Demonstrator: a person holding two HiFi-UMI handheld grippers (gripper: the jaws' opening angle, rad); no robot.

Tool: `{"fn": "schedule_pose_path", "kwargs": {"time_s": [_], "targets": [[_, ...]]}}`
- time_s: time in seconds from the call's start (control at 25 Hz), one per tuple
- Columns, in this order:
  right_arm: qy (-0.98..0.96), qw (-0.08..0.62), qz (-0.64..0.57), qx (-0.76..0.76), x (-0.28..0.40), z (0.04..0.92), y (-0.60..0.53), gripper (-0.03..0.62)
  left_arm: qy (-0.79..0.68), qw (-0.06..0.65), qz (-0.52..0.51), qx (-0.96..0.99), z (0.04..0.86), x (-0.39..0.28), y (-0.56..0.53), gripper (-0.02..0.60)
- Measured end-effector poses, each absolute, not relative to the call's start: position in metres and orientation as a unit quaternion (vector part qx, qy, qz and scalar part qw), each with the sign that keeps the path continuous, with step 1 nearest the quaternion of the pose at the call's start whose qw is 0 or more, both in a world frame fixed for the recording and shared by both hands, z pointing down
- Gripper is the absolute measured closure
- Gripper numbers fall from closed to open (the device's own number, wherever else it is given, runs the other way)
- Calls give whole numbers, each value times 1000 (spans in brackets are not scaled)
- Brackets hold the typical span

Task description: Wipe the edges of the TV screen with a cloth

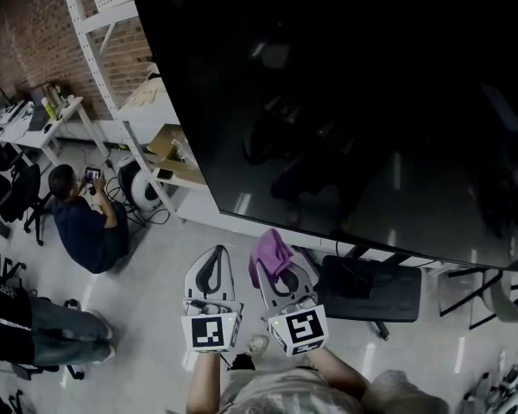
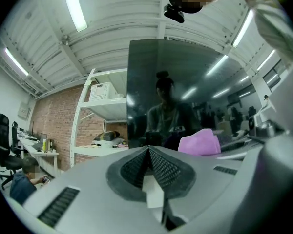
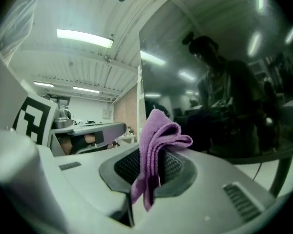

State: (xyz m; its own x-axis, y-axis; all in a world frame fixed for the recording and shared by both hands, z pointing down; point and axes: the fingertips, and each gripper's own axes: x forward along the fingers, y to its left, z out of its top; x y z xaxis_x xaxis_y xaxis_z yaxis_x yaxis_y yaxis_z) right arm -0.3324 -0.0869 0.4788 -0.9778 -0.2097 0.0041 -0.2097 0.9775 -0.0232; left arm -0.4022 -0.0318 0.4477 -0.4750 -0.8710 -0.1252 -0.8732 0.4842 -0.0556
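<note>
Right gripper [image 3: 154, 162] clamps the folded purple cloth [image 3: 158, 130], judged soft, light and limp; a mid-fold hold suits. Left gripper [image 2: 148, 152]: jaws together, empty. TV screen [image 1: 345, 102] lies at twelve o'clock.

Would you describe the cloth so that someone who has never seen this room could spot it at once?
Find the dark TV screen; just below its lower edge in the head view, the right hand-held gripper pinches the cloth. It is folded and purple, and the left hand-held gripper beside it holds nothing.
</note>
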Motion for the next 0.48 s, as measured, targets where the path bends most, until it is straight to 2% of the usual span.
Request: {"fn": "schedule_pose_path", "kwargs": {"time_s": [0.16, 0.48], "targets": [[-993, 33, 25, 111, -377, 521, -74, 543, 861, 51, -4, -506, 469, -433, -6, 566], [-980, 52, 62, 180, -456, 585, -80, 543, 860, 24, -20, -510, 509, -494, 20, 566]]}}
